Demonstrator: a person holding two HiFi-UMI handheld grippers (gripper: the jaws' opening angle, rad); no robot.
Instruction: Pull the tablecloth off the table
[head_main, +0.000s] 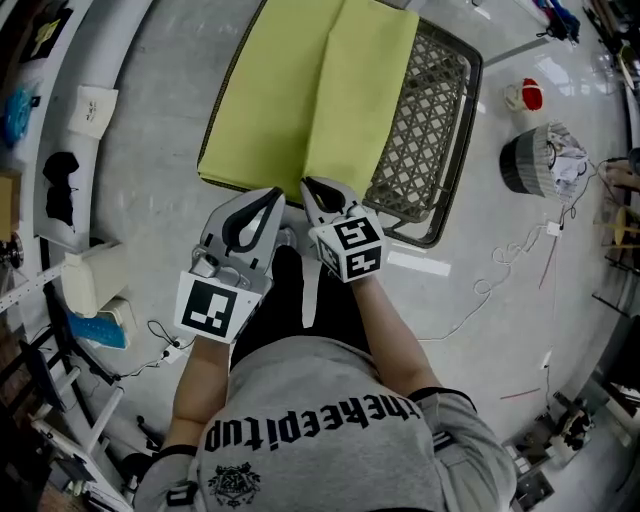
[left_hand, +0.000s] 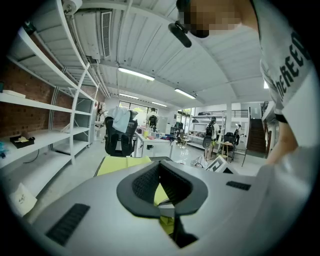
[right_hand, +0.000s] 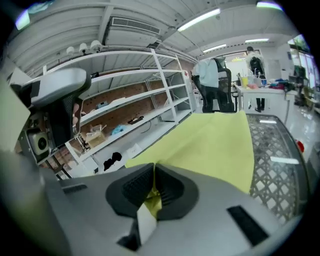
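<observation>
A yellow-green tablecloth lies over a table with a dark metal lattice top; one part is folded over, and the table's right side is bare. At the cloth's near edge, my left gripper and my right gripper sit close together. Both are shut on the cloth's edge. In the left gripper view, the cloth shows pinched between the meeting jaws of the left gripper. In the right gripper view, a crumpled bit of cloth sits in the right gripper, and the rest stretches away over the table.
A grey bin and a red-and-white object stand on the floor to the right, with loose cables nearby. White shelving runs along the left. Beyond the table is an office chair.
</observation>
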